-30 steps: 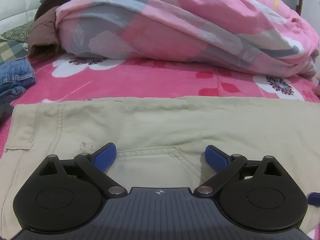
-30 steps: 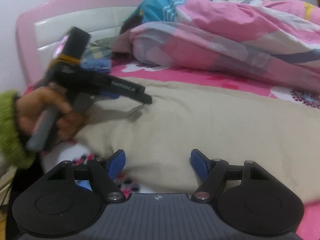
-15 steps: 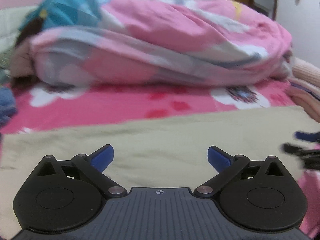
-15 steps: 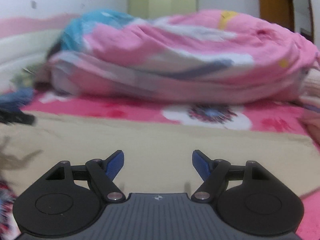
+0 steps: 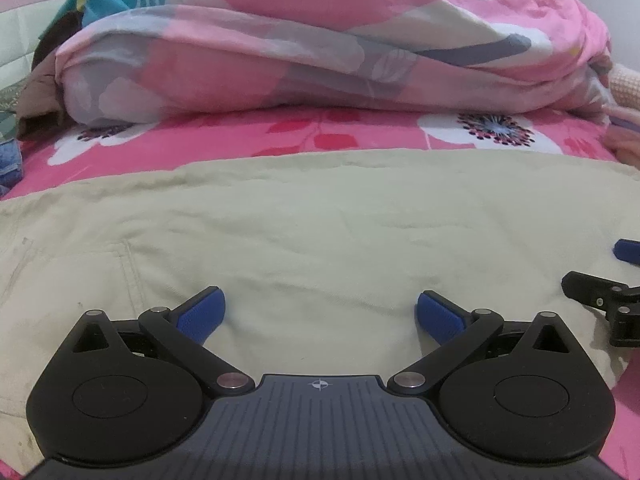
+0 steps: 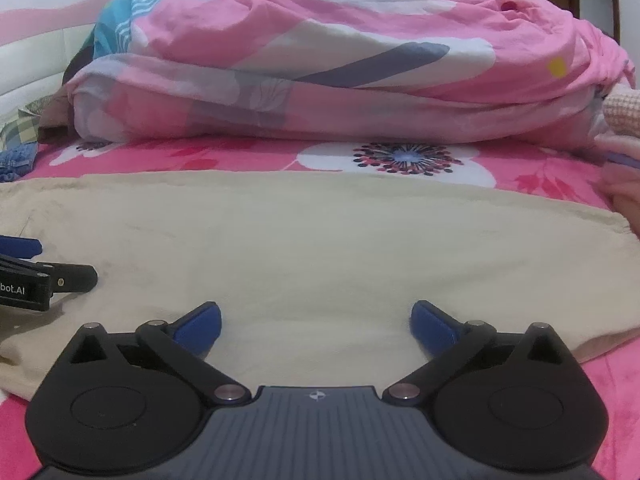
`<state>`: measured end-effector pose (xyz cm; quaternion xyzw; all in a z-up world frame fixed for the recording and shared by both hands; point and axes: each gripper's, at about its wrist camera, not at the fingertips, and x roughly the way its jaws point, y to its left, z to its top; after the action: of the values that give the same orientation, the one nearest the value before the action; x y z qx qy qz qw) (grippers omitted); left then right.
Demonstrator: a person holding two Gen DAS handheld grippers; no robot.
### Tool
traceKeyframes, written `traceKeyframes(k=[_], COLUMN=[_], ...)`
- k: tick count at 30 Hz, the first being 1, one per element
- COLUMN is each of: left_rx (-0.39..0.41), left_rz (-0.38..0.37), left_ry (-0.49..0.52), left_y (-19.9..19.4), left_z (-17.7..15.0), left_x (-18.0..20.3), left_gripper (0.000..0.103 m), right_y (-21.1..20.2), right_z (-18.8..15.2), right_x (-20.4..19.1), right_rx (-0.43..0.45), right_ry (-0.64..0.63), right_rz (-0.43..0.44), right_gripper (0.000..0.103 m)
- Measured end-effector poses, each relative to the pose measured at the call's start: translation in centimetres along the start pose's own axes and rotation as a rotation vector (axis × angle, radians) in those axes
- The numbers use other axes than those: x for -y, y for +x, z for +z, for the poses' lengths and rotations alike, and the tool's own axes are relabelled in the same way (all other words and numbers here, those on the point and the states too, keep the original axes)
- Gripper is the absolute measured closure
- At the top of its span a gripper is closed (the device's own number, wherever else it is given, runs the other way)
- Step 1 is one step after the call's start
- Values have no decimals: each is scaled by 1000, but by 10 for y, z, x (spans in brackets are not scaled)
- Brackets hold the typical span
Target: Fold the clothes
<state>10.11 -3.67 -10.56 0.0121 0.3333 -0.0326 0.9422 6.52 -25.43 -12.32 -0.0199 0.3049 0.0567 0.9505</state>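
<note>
Hovering over beige trousers (image 5: pixel 320 220) spread flat across the frame's middle on a pink floral bedsheet (image 5: pixel 240 144), folding apparently barely begun.
Left gripper (image 5: pixel 320 316) and right gripper (image 6: pixel 316 320) gape empty; the right's jaws just widened, and both views slid rightward along the cloth since earlier.

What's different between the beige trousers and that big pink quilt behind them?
The beige trousers lie spread flat across the front of the bed, while the pink quilt is heaped in a thick rumpled roll further back. The trousers are one plain colour; the quilt is patterned in pink, white, grey and blue. The trousers show seams and a pocket; the quilt shows only soft folds. Both rest on the flowered pink sheet.
</note>
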Motion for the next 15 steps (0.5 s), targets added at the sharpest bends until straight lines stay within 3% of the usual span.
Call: traceKeyframes(k=[15], left_rx=[89], left_rz=[16], left_ry=[-16], left_y=[-9], left_z=[-10], left_x=[2], left_gripper=[0], right_y=[-2], right_z=[-1], right_x=[0], right_rx=[5], right_ry=[6], right_rz=[2], right_gripper=[0])
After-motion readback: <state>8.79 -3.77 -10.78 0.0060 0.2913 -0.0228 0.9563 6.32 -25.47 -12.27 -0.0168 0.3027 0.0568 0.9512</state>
